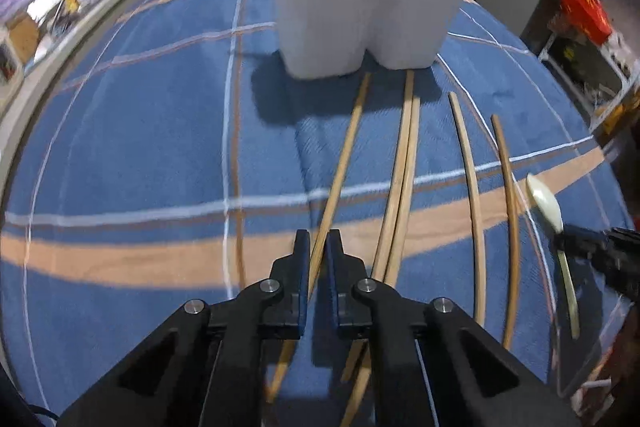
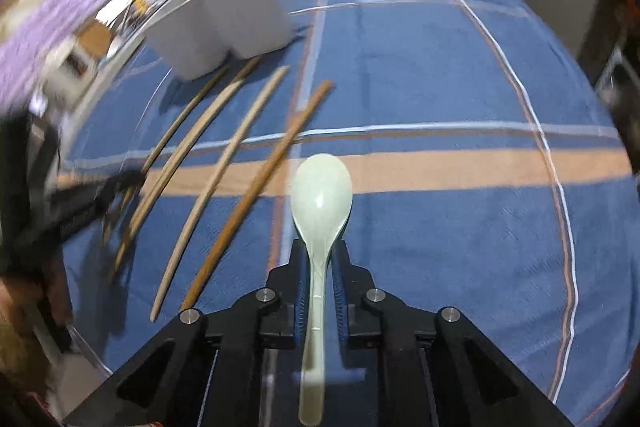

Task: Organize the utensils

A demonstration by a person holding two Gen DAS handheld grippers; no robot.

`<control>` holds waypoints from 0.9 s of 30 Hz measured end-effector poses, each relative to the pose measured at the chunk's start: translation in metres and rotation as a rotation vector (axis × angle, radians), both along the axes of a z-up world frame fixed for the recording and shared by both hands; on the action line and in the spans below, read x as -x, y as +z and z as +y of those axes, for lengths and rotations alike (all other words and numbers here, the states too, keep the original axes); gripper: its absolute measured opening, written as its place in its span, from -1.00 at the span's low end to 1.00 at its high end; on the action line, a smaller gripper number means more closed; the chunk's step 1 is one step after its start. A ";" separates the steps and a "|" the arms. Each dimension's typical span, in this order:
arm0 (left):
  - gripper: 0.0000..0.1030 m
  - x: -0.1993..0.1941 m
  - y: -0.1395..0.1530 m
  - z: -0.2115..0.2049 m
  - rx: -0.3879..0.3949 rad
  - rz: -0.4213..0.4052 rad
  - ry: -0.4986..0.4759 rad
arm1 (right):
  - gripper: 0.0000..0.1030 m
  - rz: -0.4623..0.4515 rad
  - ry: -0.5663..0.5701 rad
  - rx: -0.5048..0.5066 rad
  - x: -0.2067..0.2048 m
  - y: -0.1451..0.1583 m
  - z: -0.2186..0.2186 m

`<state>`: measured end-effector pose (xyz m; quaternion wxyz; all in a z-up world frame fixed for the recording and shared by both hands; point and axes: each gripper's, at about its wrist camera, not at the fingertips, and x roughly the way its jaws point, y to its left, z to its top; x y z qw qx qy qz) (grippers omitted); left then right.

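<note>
Left wrist view: left claw point(image 1: 318, 251) straddles one chopstick point(image 1: 344, 155), its fingers a little apart, perhaps just touching it. More chopsticks point(image 1: 404, 163) lie on the blue cloth point(image 1: 140, 131) before the white holder point(image 1: 360, 23). Right claw point(image 2: 321, 259) is clenched on a pale spoon point(image 2: 320, 195), right of the holder.

both the left gripper point(image 1: 318, 247) and right gripper point(image 2: 320, 253) nearly closed.
</note>
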<state>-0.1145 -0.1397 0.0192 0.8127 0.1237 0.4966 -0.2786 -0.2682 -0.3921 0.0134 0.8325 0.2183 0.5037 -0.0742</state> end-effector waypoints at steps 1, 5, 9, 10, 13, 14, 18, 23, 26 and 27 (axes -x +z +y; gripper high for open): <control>-0.86 0.003 0.000 0.006 0.010 0.012 0.011 | -0.77 0.001 -0.027 -0.033 0.004 -0.001 -0.011; -0.87 0.014 0.001 0.028 0.037 0.040 0.035 | -0.79 0.004 -0.105 -0.123 0.017 -0.004 -0.046; -0.87 0.023 0.001 0.046 0.069 0.072 0.059 | -0.80 0.019 -0.137 -0.088 0.025 -0.003 -0.058; -0.87 0.024 0.001 0.050 0.083 0.086 0.068 | -0.80 0.019 -0.135 -0.095 0.026 -0.003 -0.061; -0.87 0.028 0.001 0.058 0.094 0.094 0.079 | -0.71 0.010 -0.151 -0.157 0.029 -0.006 -0.068; -0.87 0.028 0.001 0.059 0.090 0.091 0.081 | -0.54 -0.005 -0.167 -0.204 0.031 -0.008 -0.072; -0.87 0.029 0.000 0.060 0.094 0.086 0.097 | -0.14 -0.061 -0.180 -0.313 0.034 -0.012 -0.078; -0.87 0.030 0.000 0.062 0.105 0.087 0.107 | 0.17 -0.074 -0.180 -0.351 0.028 -0.011 -0.075; -0.87 0.029 -0.001 0.064 0.118 0.091 0.109 | 0.17 -0.068 -0.180 -0.343 0.023 -0.010 -0.073; -0.87 0.029 -0.001 0.065 0.122 0.094 0.109 | 0.17 -0.068 -0.180 -0.341 0.024 -0.009 -0.074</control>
